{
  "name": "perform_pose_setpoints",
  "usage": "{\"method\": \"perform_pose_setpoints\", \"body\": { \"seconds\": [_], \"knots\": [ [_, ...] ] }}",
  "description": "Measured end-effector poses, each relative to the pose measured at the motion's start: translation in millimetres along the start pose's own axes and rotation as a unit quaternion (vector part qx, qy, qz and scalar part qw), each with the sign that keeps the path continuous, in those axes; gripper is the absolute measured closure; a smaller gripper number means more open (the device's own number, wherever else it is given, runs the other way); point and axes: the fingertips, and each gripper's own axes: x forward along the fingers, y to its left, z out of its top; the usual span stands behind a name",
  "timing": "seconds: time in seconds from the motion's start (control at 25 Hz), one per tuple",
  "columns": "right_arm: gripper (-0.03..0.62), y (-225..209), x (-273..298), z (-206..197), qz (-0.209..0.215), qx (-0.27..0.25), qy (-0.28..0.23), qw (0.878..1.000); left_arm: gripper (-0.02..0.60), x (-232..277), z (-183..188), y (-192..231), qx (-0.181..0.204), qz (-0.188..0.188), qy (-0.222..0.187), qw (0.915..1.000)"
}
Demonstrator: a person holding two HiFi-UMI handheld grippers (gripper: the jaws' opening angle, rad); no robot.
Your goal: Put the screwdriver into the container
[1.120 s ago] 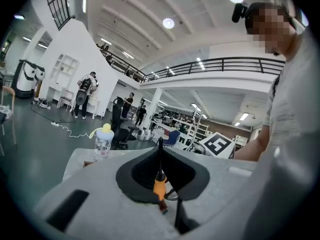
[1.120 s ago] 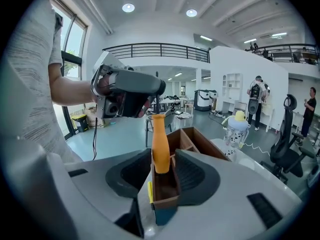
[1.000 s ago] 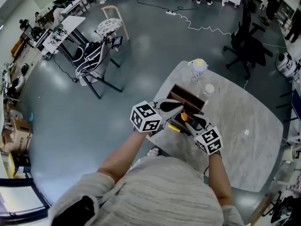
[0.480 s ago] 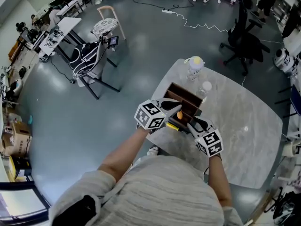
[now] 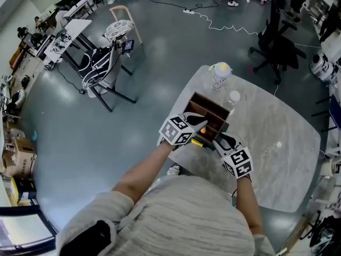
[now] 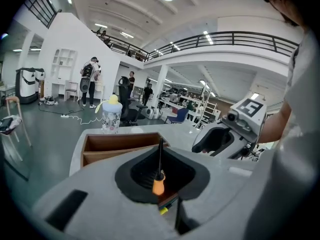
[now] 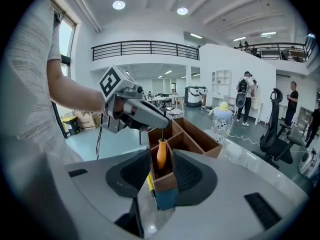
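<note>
Grey marble tabletop (image 5: pixel 277 143) in an open workshop hall carries a wooden container (image 5: pixel 205 99) divided into compartments. The left hand-held gripper (image 6: pixel 160 153) is pinched shut on the metal shaft of the screwdriver (image 7: pixel 161 154). Its orange handle hangs straight below the tips, lower part inside the compartment nearest the right hand-held gripper (image 7: pixel 162 166). That one clamps the container's near end between its jaws. Beyond both, past the container's far end, stands a yellow-capped bottle (image 5: pixel 220 74).
</note>
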Motion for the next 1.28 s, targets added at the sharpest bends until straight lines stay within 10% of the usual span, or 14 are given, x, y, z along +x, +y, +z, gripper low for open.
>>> {"method": "perform_pose_setpoints", "body": {
  "seconds": [0.52,0.68,1.28],
  "knots": [
    [0.476,2.0,1.4,-1.3,0.002,0.002,0.002,1.0,0.551,7.4,-7.5,18.3,-0.017,0.025,-0.003,0.9995],
    [0.476,1.4,0.5,-0.1,0.001,0.002,0.001,1.0,0.436,5.7,-0.1,20.5,-0.007,0.037,-0.012,0.9992],
    [0.476,2.3,-0.2,4.5,0.002,-0.005,-0.004,1.0,0.422,-42.0,44.1,-4.8,0.014,0.032,-0.117,0.9926]
  ]
}}
